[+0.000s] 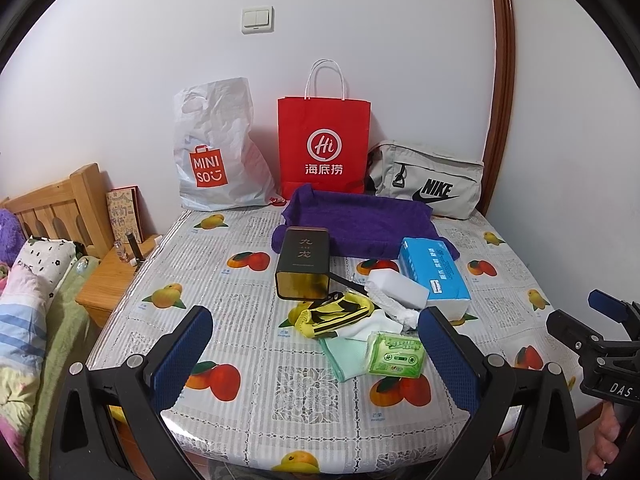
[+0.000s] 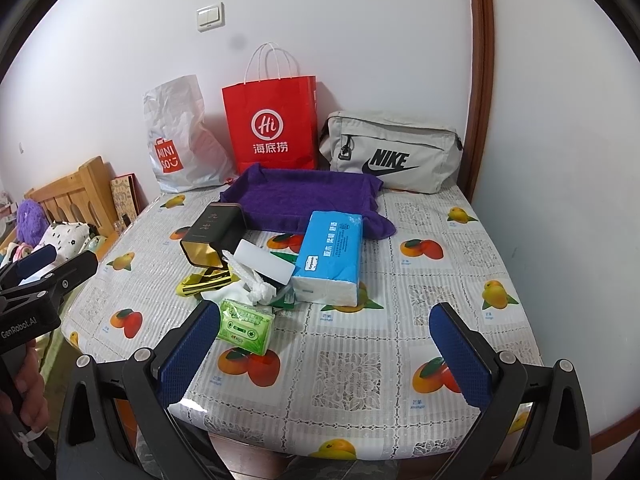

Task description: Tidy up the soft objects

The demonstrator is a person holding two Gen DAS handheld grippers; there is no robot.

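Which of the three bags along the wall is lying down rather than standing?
The grey Nike bag, at the right end. The red paper bag and white Miniso bag stand upright.

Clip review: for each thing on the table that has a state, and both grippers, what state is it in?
left gripper: open, empty
right gripper: open, empty
red paper bag: upright against wall
white Miniso bag: upright, crumpled
grey Nike bag: zipped, leaning on wall
purple towel: spread flat
black tin: on its side
blue tissue pack: lying flat, appears sealed
green tissue packet: lying flat
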